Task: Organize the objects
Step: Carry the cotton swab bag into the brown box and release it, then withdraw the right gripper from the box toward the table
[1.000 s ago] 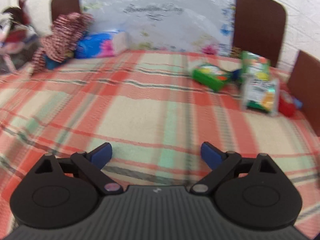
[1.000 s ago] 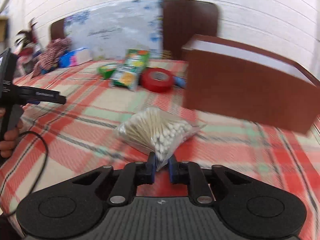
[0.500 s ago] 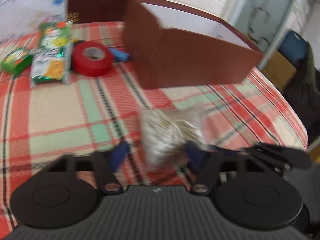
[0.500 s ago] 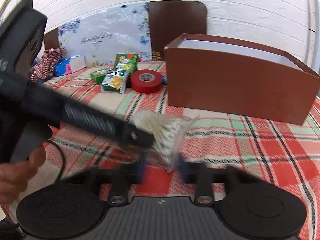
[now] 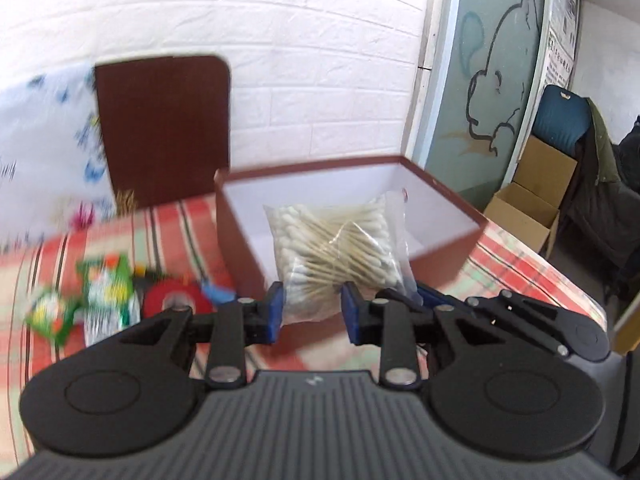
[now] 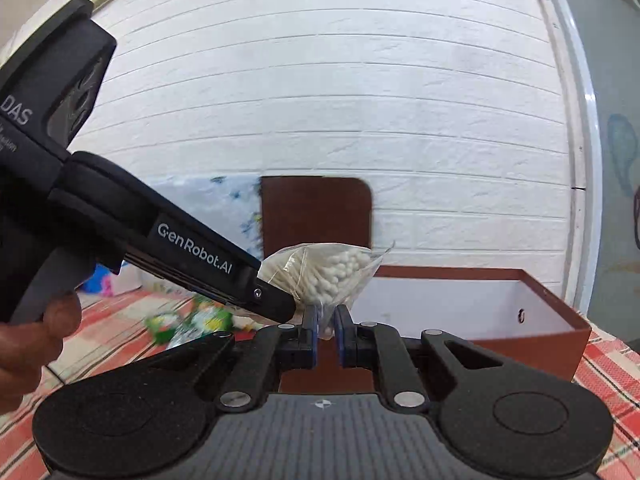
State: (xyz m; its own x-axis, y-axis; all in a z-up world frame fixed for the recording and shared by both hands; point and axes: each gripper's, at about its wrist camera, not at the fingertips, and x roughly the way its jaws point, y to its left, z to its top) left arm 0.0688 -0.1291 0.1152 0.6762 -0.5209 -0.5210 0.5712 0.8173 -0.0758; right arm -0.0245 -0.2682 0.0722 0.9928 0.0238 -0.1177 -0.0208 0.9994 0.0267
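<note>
- Above the near wall of the brown box, in the left wrist view, a clear bag of cotton swabs is hanging clear of the checked tablecloth, in front of the box's white interior.
- The left gripper is bracketing the bag's lower end with its blue pads; the jaws are standing partly open, and whether the pads are actually pressing the film cannot be told from this view.
- A second black gripper body is showing at the lower right of that view, reaching the bag's bottom right corner.
- Toward the tablecloth's left edge, a red tape roll and green snack packets are lying blurred, well apart from the box.
- In the right wrist view, the right gripper is pinching the bag's lower film between nearly closed jaws, with the swab heads bulging above the pads.
- The left gripper's body is crossing in from the left, its tip meeting the bag just beside the right gripper's pads.
- The box is sitting open just behind and to the right.
- Handling judgement: the bag is appearing light, soft and shape-shifting, with slippery film; the loose sticks are likely to slump and shift the load.
- Best hold, in my assessment, is across gathered film at one end rather than over the bulging middle.
</note>
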